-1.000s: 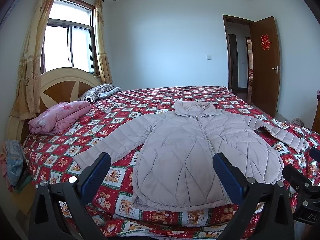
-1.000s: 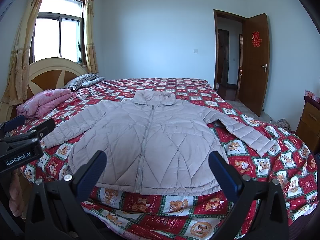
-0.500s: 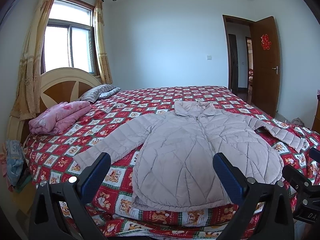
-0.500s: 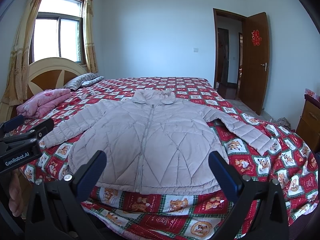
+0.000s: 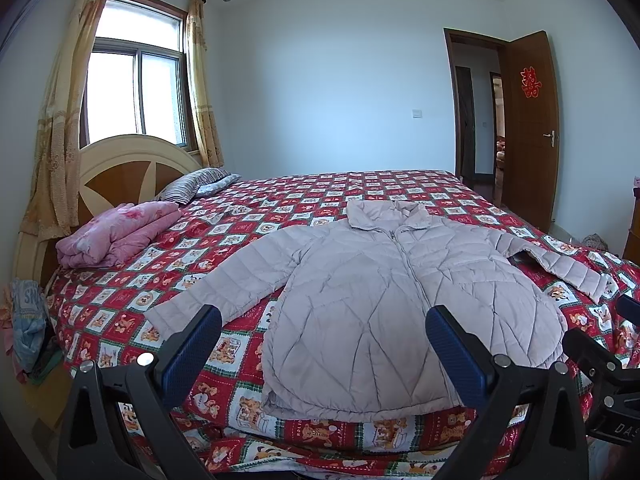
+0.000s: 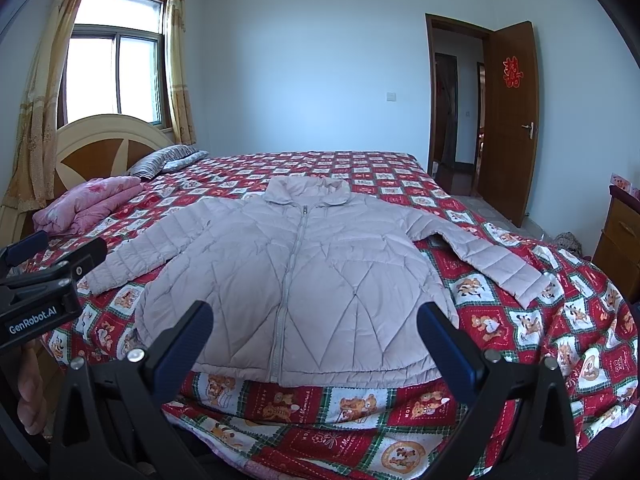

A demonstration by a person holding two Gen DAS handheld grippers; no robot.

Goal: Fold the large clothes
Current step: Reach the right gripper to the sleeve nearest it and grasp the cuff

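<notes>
While both grippers hover with fingers spread and nothing held, the jacket [image 6: 296, 276] lies flat, zipped, sleeves out, near the bed's [image 6: 532, 344] foot.
The puffy quilting may well slide from a shallow pinch, and the hem could slip off the edge; a red cartoon-check bedspread, pink quilt [image 5: 116, 234], window and open door [image 6: 508, 120] frame the room.

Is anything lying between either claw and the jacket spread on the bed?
Nothing visible. The pale pink quilted jacket lies flat on the red patterned bedspread, directly ahead of the open left claw and open right claw; the folded pink blanket sits well aside.
</notes>
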